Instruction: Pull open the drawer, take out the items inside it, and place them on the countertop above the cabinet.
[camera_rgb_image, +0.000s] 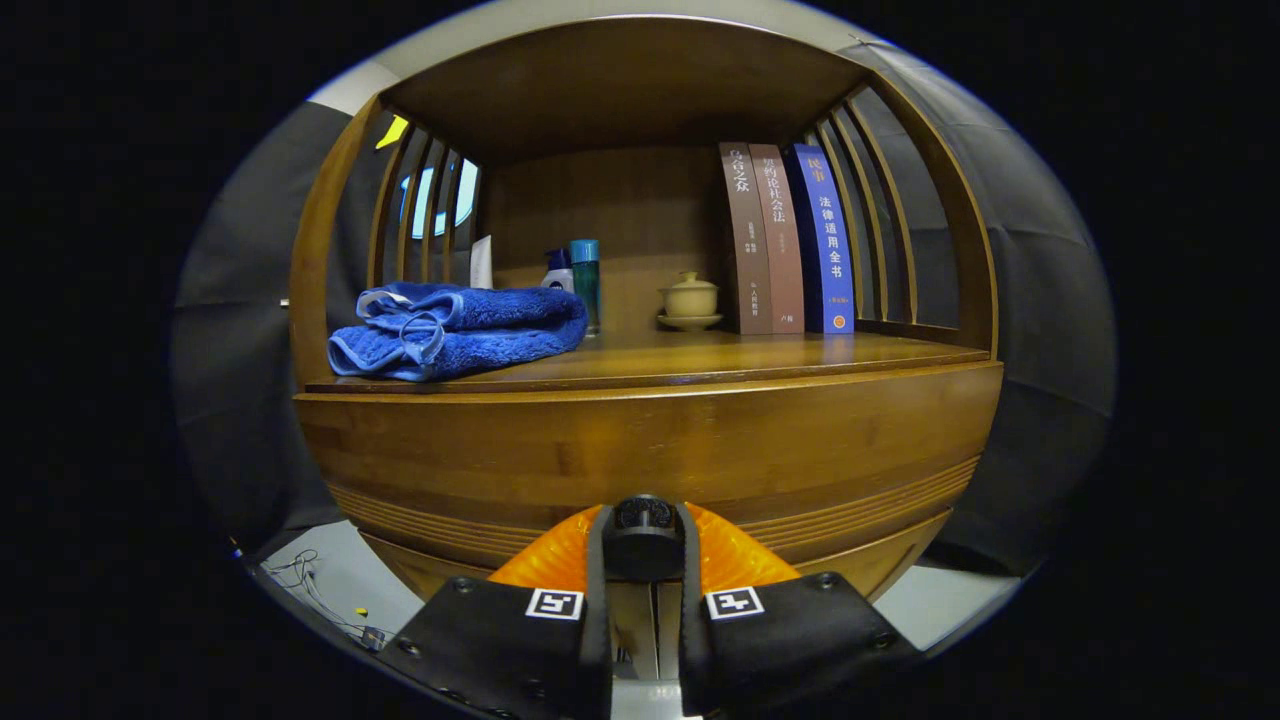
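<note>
Jaws: pinching the dark round drawer knob (644, 540), one on each side.
Drawer (650, 450): front closed under the surface (780, 355).
Blue towel (455, 328): folded at the surface's left front edge.
Books (788, 240): upright, right rear.

Gripper (644, 555) low before the drawer front (650, 455), fingers closed either side of the drawer knob (644, 540). Above the drawer, countertop (760, 358): folded towel (460, 330) at left front; behind its right end, two bottles (575, 275); lidded cup on a saucer (689, 301) at centre rear; three upright books (790, 238) right of the cup, against the slatted side
</note>
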